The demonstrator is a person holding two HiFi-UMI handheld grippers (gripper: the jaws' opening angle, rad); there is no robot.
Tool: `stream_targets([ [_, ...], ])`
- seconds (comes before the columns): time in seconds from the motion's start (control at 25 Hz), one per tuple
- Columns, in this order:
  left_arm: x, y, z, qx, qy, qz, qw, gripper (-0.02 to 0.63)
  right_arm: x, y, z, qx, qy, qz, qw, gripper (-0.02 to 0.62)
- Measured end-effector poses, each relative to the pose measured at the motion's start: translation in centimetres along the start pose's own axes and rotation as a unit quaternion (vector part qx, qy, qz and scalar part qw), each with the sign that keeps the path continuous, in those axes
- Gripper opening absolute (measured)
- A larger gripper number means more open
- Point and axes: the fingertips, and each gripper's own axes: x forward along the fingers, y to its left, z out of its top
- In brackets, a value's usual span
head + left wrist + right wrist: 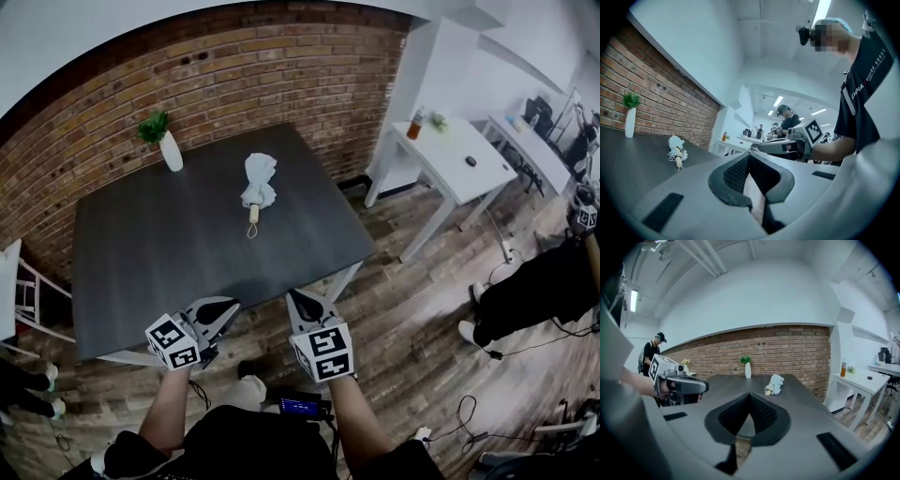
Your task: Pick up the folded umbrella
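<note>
The folded white umbrella (257, 188) with a pale wooden handle lies on the far half of the dark grey table (141, 272). Both grippers hover at the table's near edge, well short of it. My left gripper (226, 307) is shut and empty, and so is my right gripper (297, 298). In the left gripper view the umbrella (676, 149) lies far off to the left beyond the closed jaws (749, 157), and the right gripper (787, 145) shows alongside. In the right gripper view the umbrella (775, 384) lies ahead, slightly right of the closed jaws (750, 397).
A white vase with a green plant (170, 148) stands at the table's back left, against the brick wall (234, 75). A white side table (459, 164) with a bottle stands to the right. Another person (544, 286) is at the far right. Cables lie on the wooden floor.
</note>
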Motion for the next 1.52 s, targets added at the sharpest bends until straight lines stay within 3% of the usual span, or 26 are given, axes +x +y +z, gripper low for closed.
stream_targets([
  [0.4,4.2,8.0,0.6,-0.013,-0.002,-0.003,0.9999,0.003,6.6,-4.2,1.3,0.004,0.013,-0.006,1.0,0.008],
  [0.84,10.1,20.1,4.6,-0.018,-0.011,-0.024,0.9995,0.003,17.3,-10.6,6.6,-0.005,0.018,-0.024,1.0,0.008],
  [1.16,11.5,24.6,4.5,-0.032,-0.007,-0.031,0.999,0.002,21.2,-12.3,7.2,0.005,0.028,-0.038,0.999,0.008],
  [1.52,12.6,27.3,3.7,-0.048,-0.007,-0.005,0.9988,0.002,24.2,-13.5,7.1,0.002,0.04,-0.016,0.999,0.008],
])
